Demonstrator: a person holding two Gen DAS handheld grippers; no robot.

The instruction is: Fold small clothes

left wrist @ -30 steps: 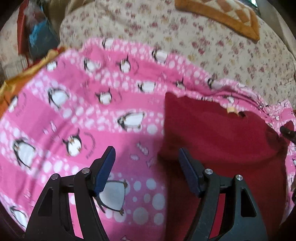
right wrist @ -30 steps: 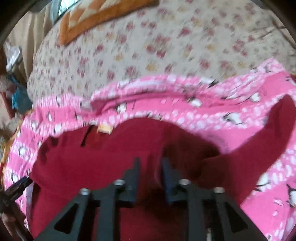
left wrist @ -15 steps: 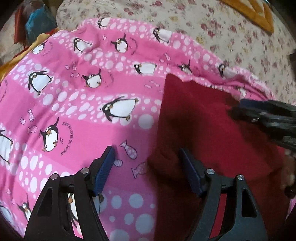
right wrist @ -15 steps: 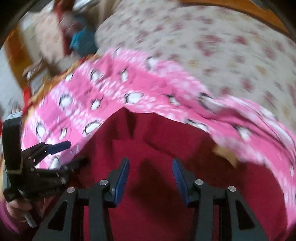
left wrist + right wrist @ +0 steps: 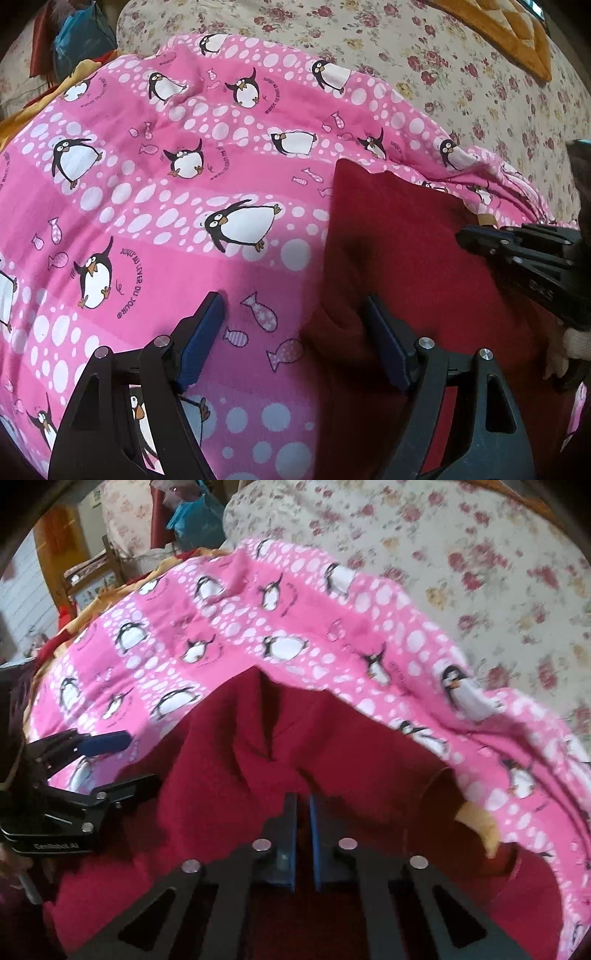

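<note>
A dark red garment (image 5: 413, 258) lies on a pink penguin-print blanket (image 5: 166, 206). My left gripper (image 5: 293, 314) is open and straddles the garment's left edge near a bunched corner. The garment (image 5: 258, 760) fills the lower right wrist view, with a tan neck label (image 5: 480, 823) at its right. My right gripper (image 5: 303, 805) has its jaws nearly together over the red cloth; the fabric rises in a ridge just ahead of them. The right gripper also shows in the left wrist view (image 5: 465, 236), low over the garment. The left gripper shows at the left of the right wrist view (image 5: 125, 760).
A floral bedspread (image 5: 424, 59) lies beyond the blanket, with an orange patterned cloth (image 5: 517, 33) at the far right. A blue bag (image 5: 195, 520) and red items sit at the far left beside a wooden chair (image 5: 92, 576). Yellow cloth (image 5: 22, 114) edges the blanket's left side.
My right gripper has closed from open to nearly shut over the red garment. My left gripper stays open at the garment's left edge and has barely moved.
</note>
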